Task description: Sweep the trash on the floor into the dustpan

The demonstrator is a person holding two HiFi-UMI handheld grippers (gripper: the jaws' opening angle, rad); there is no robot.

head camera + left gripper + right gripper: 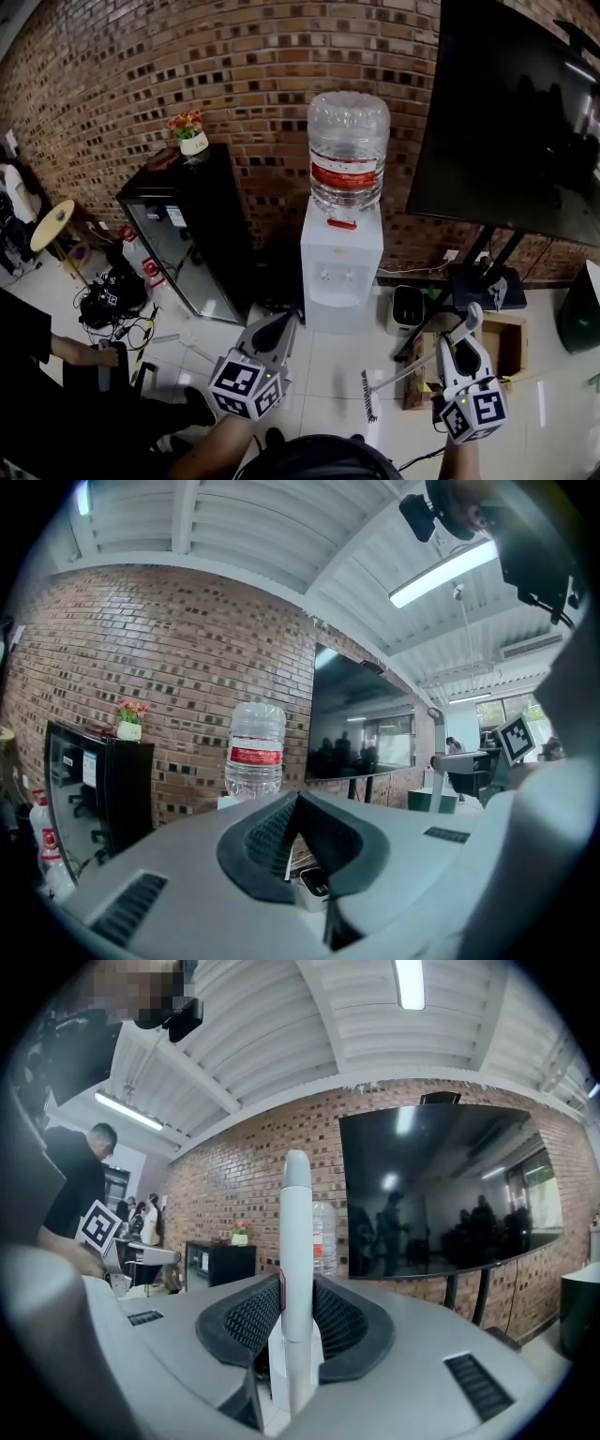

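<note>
My right gripper is shut on the white handle of a broom, which stands up between its black pads. In the head view the handle slants down to the left to the broom head, whose bristles rest on the white floor tiles. My left gripper hangs at lower middle, pointed toward the water dispenser, shut with nothing in it; its pads meet at the tip. I cannot make out a dustpan or any trash on the floor.
A white water dispenser with a large bottle stands against the brick wall. A black cabinet is to its left, a TV on a stand to its right, with a cardboard box below. A person sits near cables.
</note>
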